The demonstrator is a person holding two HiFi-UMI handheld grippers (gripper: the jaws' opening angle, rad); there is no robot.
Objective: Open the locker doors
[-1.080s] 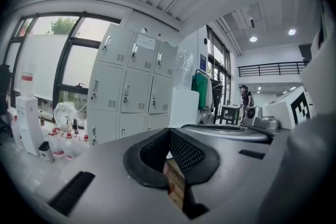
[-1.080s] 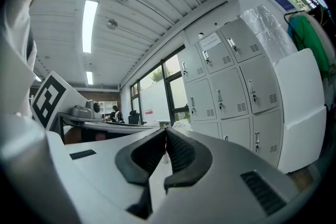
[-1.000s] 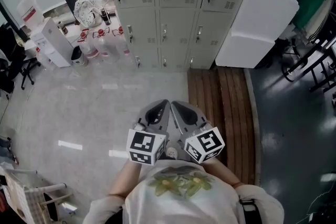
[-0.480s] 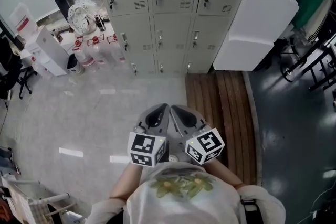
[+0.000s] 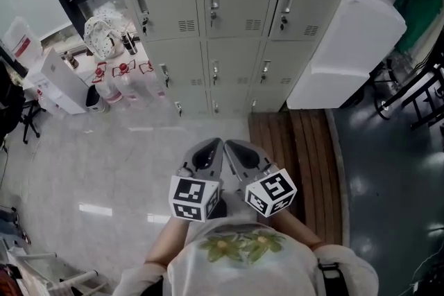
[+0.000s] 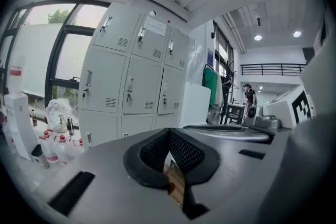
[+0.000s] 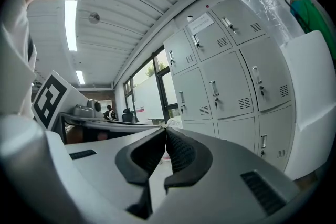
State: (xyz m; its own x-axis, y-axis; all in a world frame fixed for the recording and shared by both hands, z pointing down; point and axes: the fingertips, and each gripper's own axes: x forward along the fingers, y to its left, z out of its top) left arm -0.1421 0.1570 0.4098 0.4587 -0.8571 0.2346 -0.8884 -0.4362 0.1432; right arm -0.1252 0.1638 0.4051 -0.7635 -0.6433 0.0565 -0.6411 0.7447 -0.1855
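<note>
**Closing on the lockers, both grippers shut and empty**

My left gripper (image 6: pixel 168 132) has its ribbed black pads pressed together at the tips, with nothing between them. My right gripper (image 7: pixel 166 130) is likewise closed on nothing. In the head view the two sit side by side just in front of my chest, pointing forward.

Over the last second the bank of pale grey steel lockers (image 5: pixel 229 17) has grown larger in the head view, so I have carried both grippers toward it. Pale floor and a brown slatted wooden panel (image 5: pixel 298 149) lie between me and the bank. I judge this to be the approach, with no door reached yet.

Every locker door in view is shut and each small metal latch handle (image 5: pixel 214 2) is untouched, so what the compartments hold cannot be seen. Left of the bank, clear plastic bottles with red tops (image 5: pixel 125 80) stand on the floor beside a white carton (image 5: pixel 55 76), whose contents are also hidden. A large white boxy unit (image 5: pixel 354 45) stands against the bank's right end.
</note>
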